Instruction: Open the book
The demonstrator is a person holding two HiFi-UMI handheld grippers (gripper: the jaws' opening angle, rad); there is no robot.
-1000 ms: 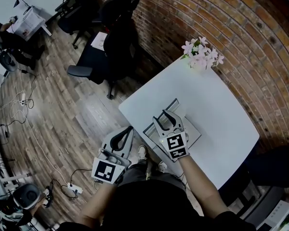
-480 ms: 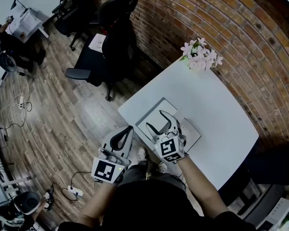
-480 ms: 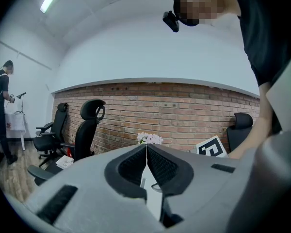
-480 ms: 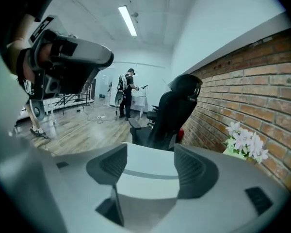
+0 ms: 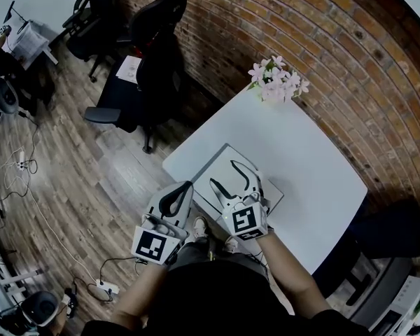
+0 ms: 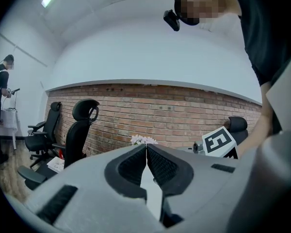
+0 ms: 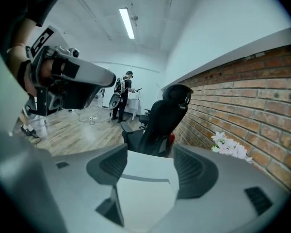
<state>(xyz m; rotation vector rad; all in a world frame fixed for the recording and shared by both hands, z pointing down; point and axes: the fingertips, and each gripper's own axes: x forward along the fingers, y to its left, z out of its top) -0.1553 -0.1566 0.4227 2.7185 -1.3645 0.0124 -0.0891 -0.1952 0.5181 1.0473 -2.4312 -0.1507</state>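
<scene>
The book (image 5: 220, 161) lies open on the near left part of the white table (image 5: 301, 152), its left page flat by the table's edge. My right gripper (image 5: 222, 173) hangs just above the open pages. Its jaws have just been opening and stand wide, with nothing gripped between them. In the right gripper view the book (image 7: 145, 203) shows as a pale page with a grey edge below the spread right gripper (image 7: 148, 166). My left gripper (image 5: 187, 185) is held off the table's near left edge, away from the book. The left gripper (image 6: 146, 147) has its tips pressed together on nothing.
A bunch of pink-white flowers (image 5: 276, 82) stands at the table's far corner by the brick wall. Black office chairs (image 5: 157, 54) stand on the wooden floor beyond the table's left side. A person (image 7: 124, 96) stands far off across the room.
The book's cover has swung over to the left and now lies flat. My right gripper has let go of it, spread its jaws and risen a little. The left gripper has stayed put.
</scene>
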